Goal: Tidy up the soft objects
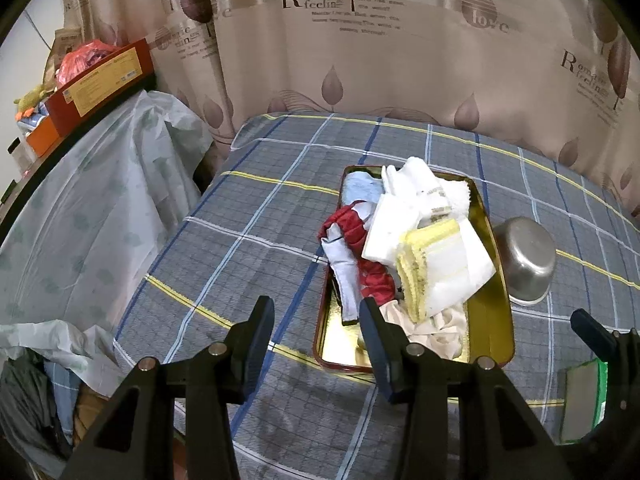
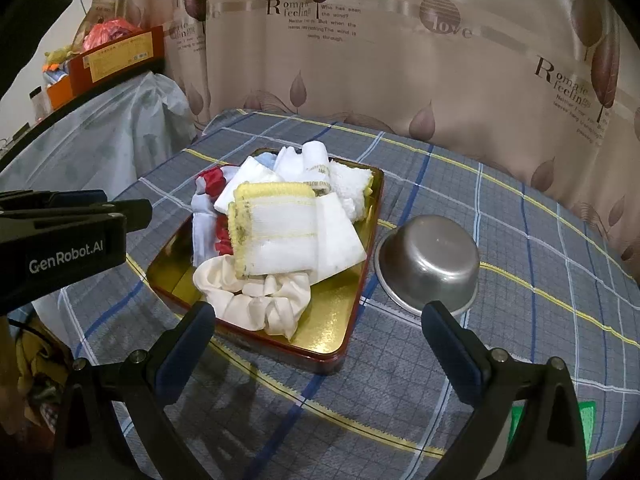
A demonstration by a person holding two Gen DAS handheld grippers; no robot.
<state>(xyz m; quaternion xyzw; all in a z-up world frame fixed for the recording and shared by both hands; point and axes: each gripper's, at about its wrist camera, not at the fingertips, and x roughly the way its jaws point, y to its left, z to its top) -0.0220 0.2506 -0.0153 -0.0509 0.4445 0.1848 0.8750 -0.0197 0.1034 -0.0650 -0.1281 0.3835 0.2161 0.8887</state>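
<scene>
A red-rimmed tray with a gold floor lies on the checked bedsheet, piled with soft items. On top is a white cloth with yellow edging. Around it lie white towels, a red cloth, a pale blue cloth and a cream scrunchie. My left gripper hovers open at the tray's near left corner, holding nothing. My right gripper stands open near the tray's front edge, also holding nothing.
An upturned steel bowl sits just right of the tray. A leaf-print curtain closes off the back. Plastic-covered furniture with red and orange boxes stands on the left. A green item lies at the near right.
</scene>
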